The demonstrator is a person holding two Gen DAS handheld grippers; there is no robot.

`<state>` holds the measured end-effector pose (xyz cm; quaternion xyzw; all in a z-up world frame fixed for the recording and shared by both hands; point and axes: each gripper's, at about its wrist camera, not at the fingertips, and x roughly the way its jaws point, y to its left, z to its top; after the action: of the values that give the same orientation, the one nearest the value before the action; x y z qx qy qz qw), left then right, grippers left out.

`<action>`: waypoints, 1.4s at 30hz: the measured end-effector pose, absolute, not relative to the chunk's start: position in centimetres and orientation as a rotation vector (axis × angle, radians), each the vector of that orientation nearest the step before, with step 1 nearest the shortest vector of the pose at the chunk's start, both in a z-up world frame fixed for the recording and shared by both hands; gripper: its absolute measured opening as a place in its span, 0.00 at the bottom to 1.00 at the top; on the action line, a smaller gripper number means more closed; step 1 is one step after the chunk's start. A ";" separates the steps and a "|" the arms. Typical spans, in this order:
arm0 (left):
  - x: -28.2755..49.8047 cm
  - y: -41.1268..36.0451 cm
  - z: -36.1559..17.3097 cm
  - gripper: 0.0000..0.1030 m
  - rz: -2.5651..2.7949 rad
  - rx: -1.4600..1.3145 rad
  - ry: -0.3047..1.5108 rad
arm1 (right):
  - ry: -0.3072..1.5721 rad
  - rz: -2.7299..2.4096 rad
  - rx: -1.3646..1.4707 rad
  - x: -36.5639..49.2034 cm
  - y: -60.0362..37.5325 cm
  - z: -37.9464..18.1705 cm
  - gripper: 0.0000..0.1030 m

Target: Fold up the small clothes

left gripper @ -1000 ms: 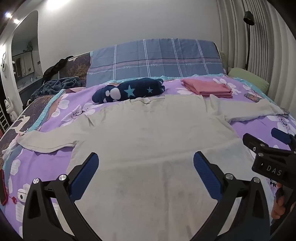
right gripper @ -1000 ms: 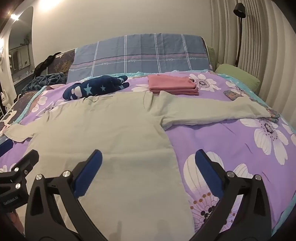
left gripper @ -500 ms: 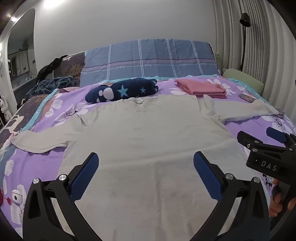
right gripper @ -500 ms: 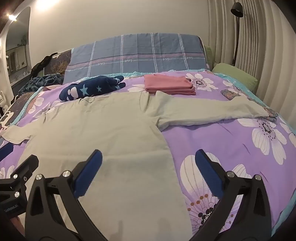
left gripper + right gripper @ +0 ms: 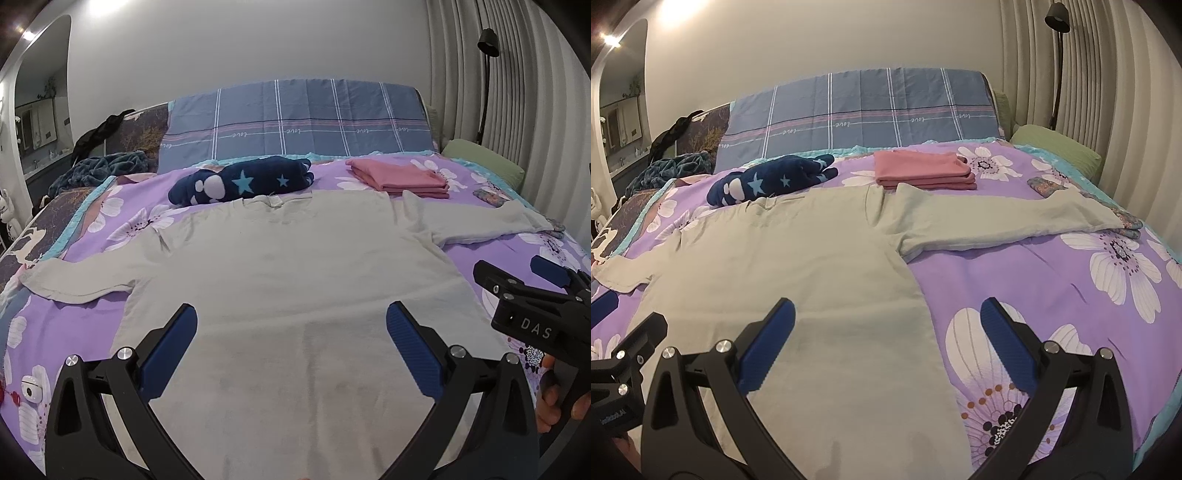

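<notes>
A pale grey-green long-sleeved shirt (image 5: 288,273) lies flat on the purple flowered bedspread (image 5: 92,317), both sleeves spread out, collar towards the headboard. It also shows in the right wrist view (image 5: 798,266). My left gripper (image 5: 291,343) is open and empty above the shirt's lower middle. My right gripper (image 5: 886,339) is open and empty above the shirt's right hem edge; it also shows in the left wrist view (image 5: 532,284) at the right.
A folded pink garment (image 5: 399,177) and a rolled navy star-print garment (image 5: 240,182) lie behind the collar. A blue plaid headboard cover (image 5: 295,118), a green pillow (image 5: 484,162), a dark blanket (image 5: 99,170) at the left and a floor lamp (image 5: 487,74) stand around.
Both grippers have shifted slightly leftward and lifted a little over the shirt. Both stay open. The shirt has not moved.
</notes>
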<state>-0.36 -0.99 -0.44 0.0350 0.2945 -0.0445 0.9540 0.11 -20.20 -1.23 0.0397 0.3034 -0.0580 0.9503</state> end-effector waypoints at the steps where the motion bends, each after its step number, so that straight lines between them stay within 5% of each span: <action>1: -0.4 -1.0 -0.4 0.99 -0.092 0.074 0.594 | 0.616 -0.118 0.082 0.1 -20.2 -1.2 0.98; 42: 0.0 -0.6 -0.8 0.99 -0.068 0.085 0.605 | 0.582 -0.108 0.034 -0.6 -19.3 -1.1 0.98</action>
<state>0.04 -0.57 -0.78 0.0420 0.2978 -0.0335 0.9531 -0.57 -19.27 -1.13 0.0167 0.2866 -0.0533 0.9564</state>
